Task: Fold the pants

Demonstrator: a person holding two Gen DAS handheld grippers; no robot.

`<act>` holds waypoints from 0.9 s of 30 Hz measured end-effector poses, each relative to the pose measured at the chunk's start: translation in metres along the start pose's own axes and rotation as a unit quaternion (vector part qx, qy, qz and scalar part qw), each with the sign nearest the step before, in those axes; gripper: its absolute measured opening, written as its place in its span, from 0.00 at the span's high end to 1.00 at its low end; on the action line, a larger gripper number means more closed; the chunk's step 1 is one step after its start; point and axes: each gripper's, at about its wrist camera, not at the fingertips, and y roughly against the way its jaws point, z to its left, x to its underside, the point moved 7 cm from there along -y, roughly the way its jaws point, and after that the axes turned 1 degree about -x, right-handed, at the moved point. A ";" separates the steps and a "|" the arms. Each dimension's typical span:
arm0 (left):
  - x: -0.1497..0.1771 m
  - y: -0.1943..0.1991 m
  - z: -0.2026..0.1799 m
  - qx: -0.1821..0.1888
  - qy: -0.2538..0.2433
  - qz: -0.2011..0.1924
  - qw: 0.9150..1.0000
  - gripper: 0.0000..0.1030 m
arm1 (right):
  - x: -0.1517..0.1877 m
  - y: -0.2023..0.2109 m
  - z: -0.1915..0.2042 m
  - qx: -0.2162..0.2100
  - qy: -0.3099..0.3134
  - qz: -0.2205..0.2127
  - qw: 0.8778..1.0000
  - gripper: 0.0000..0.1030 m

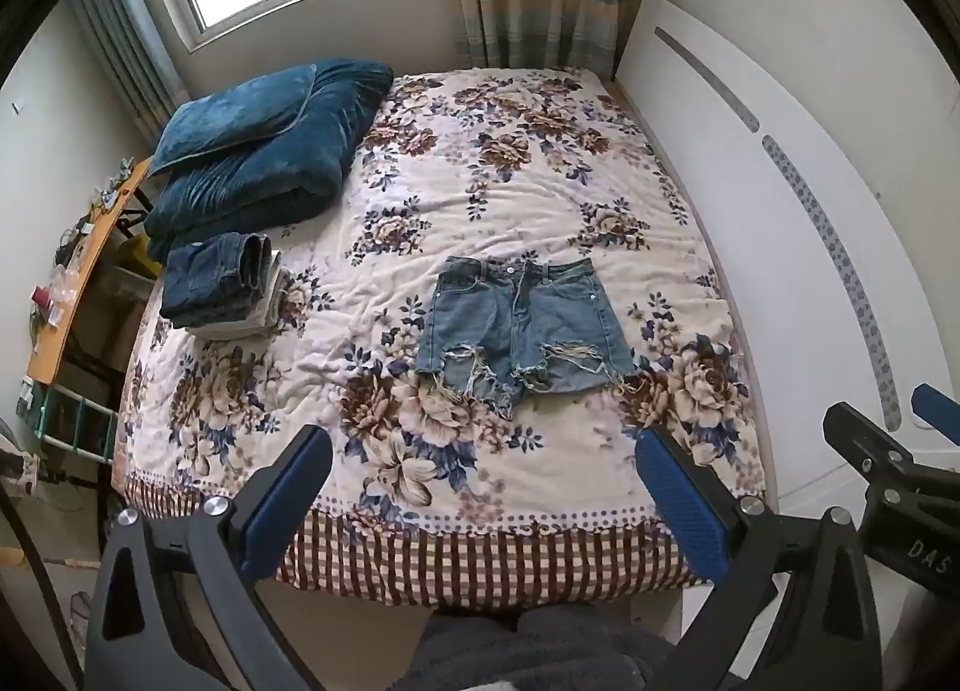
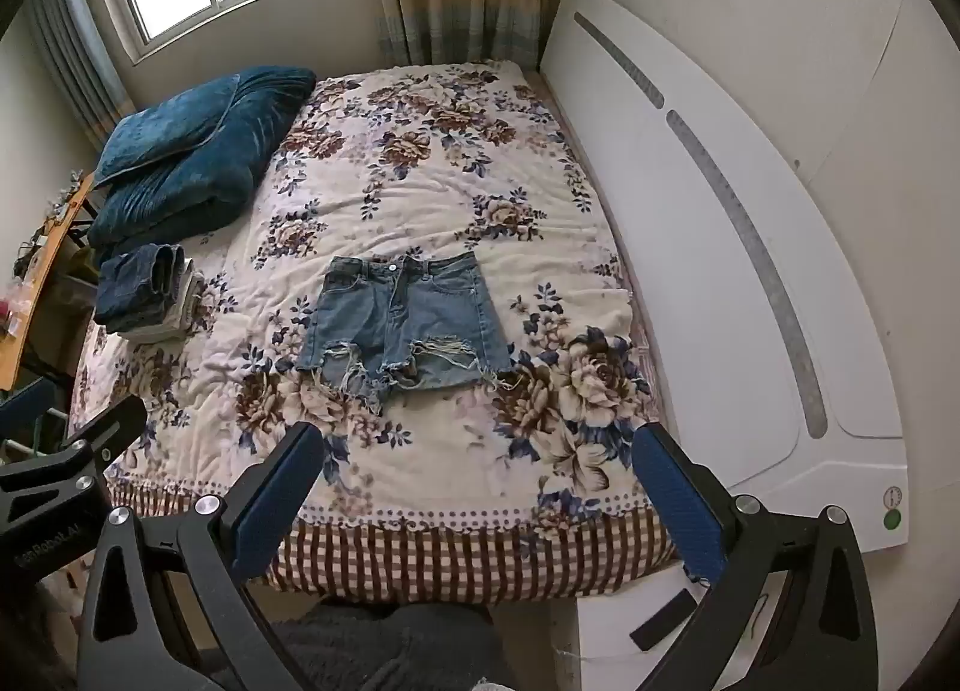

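The denim shorts [image 1: 521, 325] lie flat and face up near the middle of the bed [image 1: 540, 163], waistband toward twelve o'clock and frayed leg hems toward six o'clock. Spread out like this, with both legs side by side, they seem laid ready for a first fold, probably one leg over the other along the fly.

Both tools hang back over the foot of the bed at six o'clock, well apart from the shorts. The left hand-held gripper [image 1: 483, 502] has its blue pads wide apart and holds nothing; the right hand-held gripper [image 2: 480, 496] is likewise spread and empty. Their open stance suits an approach to the two outer edges of the garment.

At about nine o'clock from the shorts, a stack of folded jeans [image 1: 217, 286] sits on lighter folded cloth, likely the pile for finished items. Beyond it, toward ten o'clock, a teal quilt [image 1: 264, 151] is bundled out of the way, leaving the flowered blanket free as a working surface.
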 end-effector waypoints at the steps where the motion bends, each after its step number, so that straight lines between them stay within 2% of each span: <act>1: 0.000 0.000 -0.001 0.000 -0.001 -0.001 1.000 0.00 | 0.000 0.000 0.000 0.000 0.000 0.000 1.000 0.00; 9: 0.001 -0.001 -0.003 0.007 -0.002 -0.002 1.000 0.00 | -0.006 0.007 0.001 -0.007 -0.004 -0.008 1.000 0.00; 12: 0.001 -0.002 -0.005 0.006 -0.006 -0.004 1.000 0.00 | 0.002 0.005 -0.003 -0.011 -0.004 -0.013 1.000 0.00; 13: 0.000 0.006 0.004 0.004 0.006 -0.004 1.000 0.00 | -0.001 0.009 -0.002 -0.010 -0.001 -0.014 1.000 0.00; 23: -0.015 0.016 0.014 0.005 0.003 -0.007 1.000 0.00 | -0.009 0.015 -0.002 -0.010 -0.002 -0.013 1.000 0.00; 27: -0.023 0.020 0.006 0.002 0.005 -0.008 1.000 0.00 | -0.010 0.016 -0.001 -0.012 -0.003 -0.013 1.000 0.00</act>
